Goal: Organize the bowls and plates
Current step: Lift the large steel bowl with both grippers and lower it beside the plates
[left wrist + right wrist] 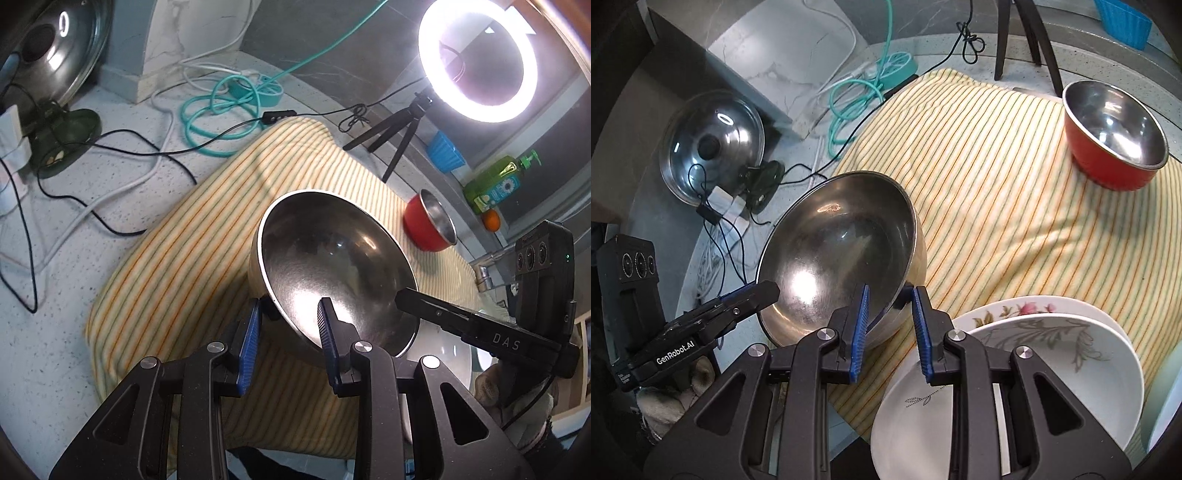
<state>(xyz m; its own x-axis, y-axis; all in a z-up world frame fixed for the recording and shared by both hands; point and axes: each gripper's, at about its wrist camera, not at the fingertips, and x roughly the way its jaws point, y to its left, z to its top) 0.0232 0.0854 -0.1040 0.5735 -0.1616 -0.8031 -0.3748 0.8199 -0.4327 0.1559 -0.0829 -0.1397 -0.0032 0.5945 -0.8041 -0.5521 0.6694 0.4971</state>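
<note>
Two metal bowls (842,251) (one red-sided (1115,136)), two flowered plates (1052,354), one pot lid (713,144)

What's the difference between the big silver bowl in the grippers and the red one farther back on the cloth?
The silver bowl is plain metal outside; the red bowl has a red outer wall. The silver bowl is tilted, its rim gripped by the left gripper and right gripper; the red bowl sits alone and upright on the striped cloth. The silver bowl looks bigger, though it is also nearer. Both have shiny steel insides and look empty.
</note>
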